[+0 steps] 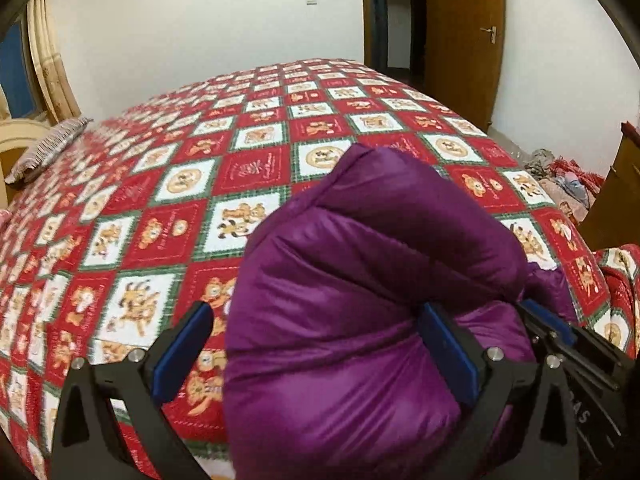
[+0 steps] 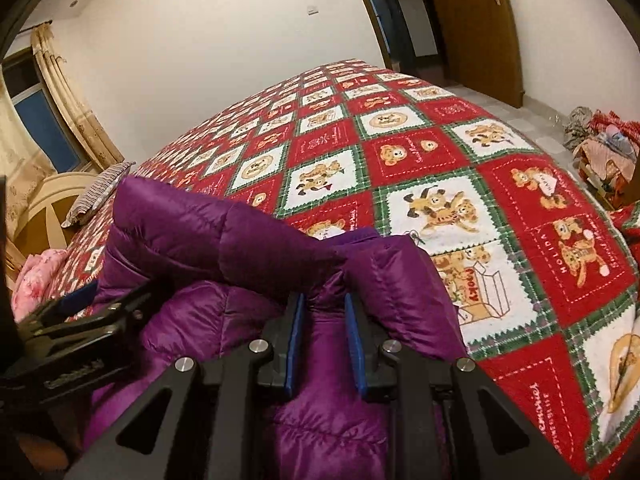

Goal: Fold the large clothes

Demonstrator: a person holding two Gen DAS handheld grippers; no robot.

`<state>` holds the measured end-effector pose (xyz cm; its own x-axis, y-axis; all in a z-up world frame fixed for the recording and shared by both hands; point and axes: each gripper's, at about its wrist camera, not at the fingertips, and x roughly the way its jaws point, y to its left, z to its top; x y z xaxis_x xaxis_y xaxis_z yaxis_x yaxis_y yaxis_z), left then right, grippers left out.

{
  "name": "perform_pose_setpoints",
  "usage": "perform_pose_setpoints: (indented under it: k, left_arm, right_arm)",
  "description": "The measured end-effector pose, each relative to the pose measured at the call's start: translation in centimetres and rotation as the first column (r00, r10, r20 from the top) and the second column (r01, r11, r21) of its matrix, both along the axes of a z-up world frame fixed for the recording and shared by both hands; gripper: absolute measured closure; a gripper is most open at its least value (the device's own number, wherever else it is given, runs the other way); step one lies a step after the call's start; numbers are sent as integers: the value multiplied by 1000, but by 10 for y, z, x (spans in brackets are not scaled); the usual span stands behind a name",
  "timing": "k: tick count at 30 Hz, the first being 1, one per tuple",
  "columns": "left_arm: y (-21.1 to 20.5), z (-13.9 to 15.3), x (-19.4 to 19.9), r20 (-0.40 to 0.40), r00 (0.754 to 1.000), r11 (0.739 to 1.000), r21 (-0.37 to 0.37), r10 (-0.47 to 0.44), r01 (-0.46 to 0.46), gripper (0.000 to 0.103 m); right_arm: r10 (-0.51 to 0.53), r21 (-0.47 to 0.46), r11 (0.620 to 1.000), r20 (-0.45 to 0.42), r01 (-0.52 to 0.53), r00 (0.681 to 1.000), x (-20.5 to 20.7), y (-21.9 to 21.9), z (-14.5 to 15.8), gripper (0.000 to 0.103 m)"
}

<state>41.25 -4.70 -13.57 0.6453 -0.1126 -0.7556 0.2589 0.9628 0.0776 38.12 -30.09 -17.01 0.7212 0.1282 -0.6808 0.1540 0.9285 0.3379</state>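
Over the "HOLIDAY" quilt (image 2: 520,184), the right tool (image 2: 326,344) pinches the purple jacket (image 2: 224,240); the left tool (image 1: 316,348) gapes around it.

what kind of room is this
Most likely a home bedroom: a large bed under a red cartoon-print quilt, a striped pillow by the headboard, a curtained window, and a wooden door. A purple jacket is being handled over the bed.

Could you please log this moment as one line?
left tongs: open around jacket | right tongs: shut on jacket | bed: beneath
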Motion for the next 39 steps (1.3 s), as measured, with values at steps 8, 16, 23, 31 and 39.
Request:
perform_pose_setpoints:
  k: [8, 16, 23, 31, 39]
  left_arm:
    - [-4, -17, 12, -40, 999, 999, -28, 16, -17, 0]
    - [-4, -19, 7, -24, 999, 1000, -13, -22, 22, 0]
    - [-2, -18, 5, -15, 1000, 1000, -8, -28, 28, 0]
    - [2, -17, 4, -10, 1000, 1000, -18, -26, 26, 0]
    - [46, -2, -22, -93, 995, 989, -146, -42, 28, 0]
  right_arm:
    - [-23, 14, 1000, 4, 23, 1000, 7, -3, -4, 81]
    - [-24, 7, 1000, -11, 24, 1000, -6, -6, 12, 81]
    - [-36, -85, 996, 6, 36, 999, -37, 4, 9, 81]
    - [-48, -151, 987, 49, 55, 998, -37, 14, 3, 81]
    - [-36, -220, 975, 6, 37, 999, -44, 24, 13, 81]
